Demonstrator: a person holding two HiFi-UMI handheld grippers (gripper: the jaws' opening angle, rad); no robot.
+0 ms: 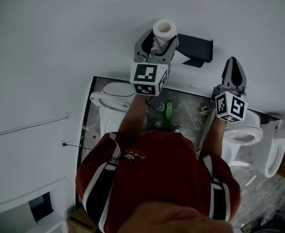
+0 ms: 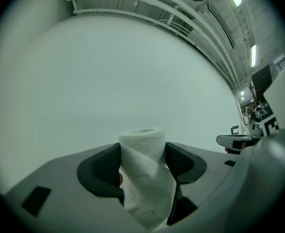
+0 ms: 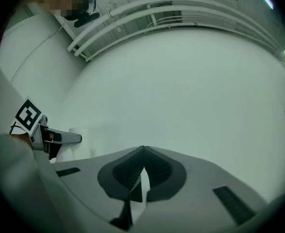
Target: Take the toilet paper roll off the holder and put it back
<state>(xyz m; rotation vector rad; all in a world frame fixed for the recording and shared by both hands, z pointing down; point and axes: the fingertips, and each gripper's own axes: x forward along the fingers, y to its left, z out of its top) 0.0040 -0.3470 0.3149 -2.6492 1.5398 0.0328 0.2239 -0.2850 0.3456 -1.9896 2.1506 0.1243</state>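
The white toilet paper roll (image 1: 164,30) is clamped between the jaws of my left gripper (image 1: 157,45), just left of the black holder (image 1: 196,50) on the white wall. In the left gripper view the roll (image 2: 142,169) stands between both dark pads, squeezed and a little creased, with its top end poking above them. My right gripper (image 1: 232,62) hovers to the right of the holder, jaws shut tip to tip with nothing held (image 3: 142,152). The right gripper view shows the left gripper (image 3: 60,137) and the roll (image 3: 79,132) at its left edge.
Down on the speckled floor are a white toilet (image 1: 111,98) at left and two more toilets (image 1: 244,130) (image 1: 278,149) at right. A green bottle (image 1: 169,109) stands by the person's feet. A plain white wall fills both gripper views.
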